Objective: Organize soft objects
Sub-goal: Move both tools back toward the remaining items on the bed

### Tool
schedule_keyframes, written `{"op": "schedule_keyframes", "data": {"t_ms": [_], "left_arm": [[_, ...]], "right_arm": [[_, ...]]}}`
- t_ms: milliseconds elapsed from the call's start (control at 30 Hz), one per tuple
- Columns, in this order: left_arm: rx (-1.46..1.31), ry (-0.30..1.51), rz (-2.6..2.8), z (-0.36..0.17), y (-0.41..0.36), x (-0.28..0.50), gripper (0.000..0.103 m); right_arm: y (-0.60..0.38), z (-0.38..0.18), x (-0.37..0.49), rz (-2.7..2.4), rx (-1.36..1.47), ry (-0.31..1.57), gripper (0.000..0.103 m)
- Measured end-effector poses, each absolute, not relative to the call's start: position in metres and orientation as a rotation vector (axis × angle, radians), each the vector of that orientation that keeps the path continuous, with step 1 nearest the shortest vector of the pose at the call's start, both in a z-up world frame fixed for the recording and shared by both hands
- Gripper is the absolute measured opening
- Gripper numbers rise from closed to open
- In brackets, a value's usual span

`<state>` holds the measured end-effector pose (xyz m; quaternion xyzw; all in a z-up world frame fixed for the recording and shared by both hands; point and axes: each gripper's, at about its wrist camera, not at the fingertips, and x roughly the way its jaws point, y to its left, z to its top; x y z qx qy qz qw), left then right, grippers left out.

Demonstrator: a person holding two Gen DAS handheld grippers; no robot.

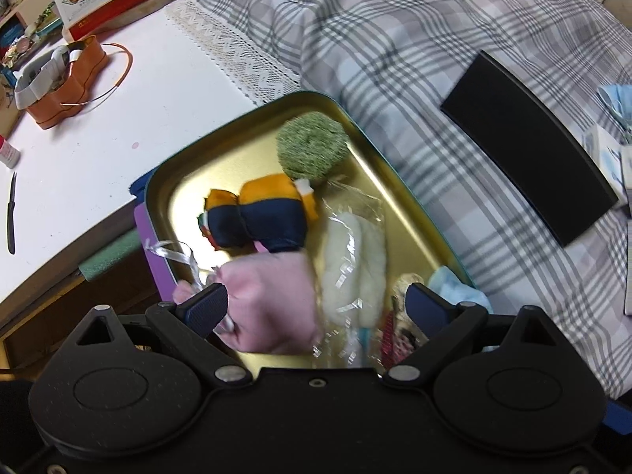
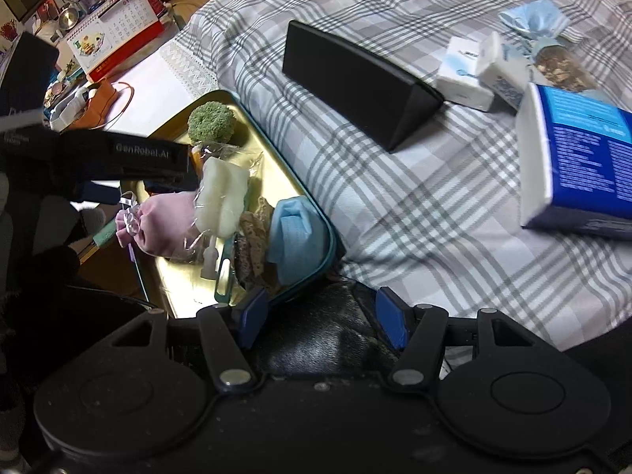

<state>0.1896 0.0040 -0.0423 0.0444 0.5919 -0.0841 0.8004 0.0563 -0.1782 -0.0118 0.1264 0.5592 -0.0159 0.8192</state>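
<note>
The left gripper (image 1: 318, 305) is hovering released over a gold tin tray (image 1: 189, 181) that is holding a pink pouch (image 1: 272, 300), a green pom-pom (image 1: 310, 152) and a white plush (image 1: 355, 268). The right gripper (image 2: 322, 318) is hanging released, empty, near the tray's corner beside the plaid bed (image 2: 414, 205).

Plaid-covered bed (image 2: 414, 205), gold tin tray (image 2: 312, 201), black box (image 2: 355, 79), blue carton (image 2: 580, 166), small white boxes (image 2: 470, 71) on it
</note>
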Motion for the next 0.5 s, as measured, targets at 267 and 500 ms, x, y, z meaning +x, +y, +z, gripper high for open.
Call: {"op": "schedule_keyframes", "data": {"t_ms": [267, 500], "left_arm": [[0.129, 1.234, -0.24, -0.047, -0.022, 0.155, 0.093], [0.22, 1.182, -0.325, -0.046, -0.052, 0.125, 0.093]], "right_arm": [[-0.211, 0.007, 0.04, -0.107, 0.289, 1.122, 0.061], [-0.274, 0.041, 0.041, -0.27, 0.319, 0.996, 0.064]]}}
